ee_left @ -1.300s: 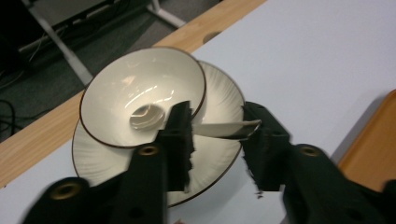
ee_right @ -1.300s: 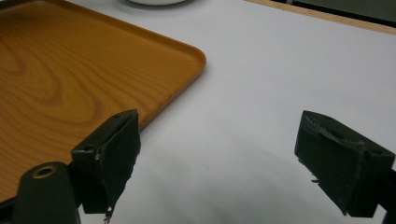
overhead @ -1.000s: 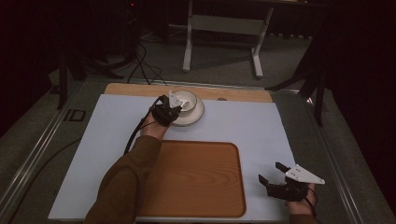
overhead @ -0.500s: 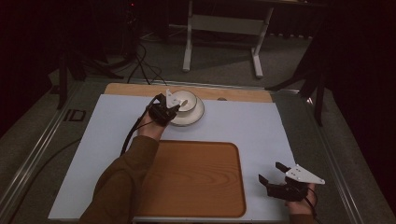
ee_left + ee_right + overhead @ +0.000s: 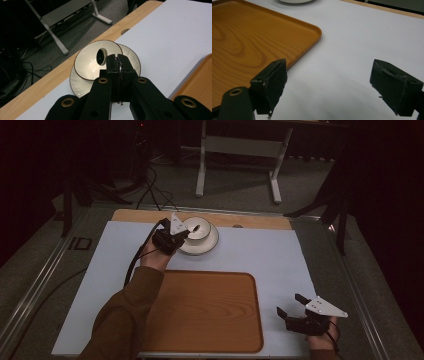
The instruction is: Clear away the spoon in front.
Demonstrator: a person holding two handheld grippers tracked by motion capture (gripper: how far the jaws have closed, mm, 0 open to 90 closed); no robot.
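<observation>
A cream bowl (image 5: 197,228) with a dark rim rests in a white ribbed plate (image 5: 206,246) at the far middle of the table. My left gripper (image 5: 181,236) is shut on the bowl's near rim. In the left gripper view the bowl (image 5: 90,60) is tipped up on the plate (image 5: 80,85), and the left gripper (image 5: 117,61) pinches its edge. A dark oval shows inside the bowl. My right gripper (image 5: 289,304) stands open at the near right, just above the white table cover, with nothing between its fingers (image 5: 275,80).
A wooden tray (image 5: 200,312) lies near the front middle, its corner (image 5: 309,27) just left of the right gripper. The white cover (image 5: 260,255) ends at a wooden strip with a hole (image 5: 238,226). A metal stand (image 5: 240,150) and cables sit on the floor beyond.
</observation>
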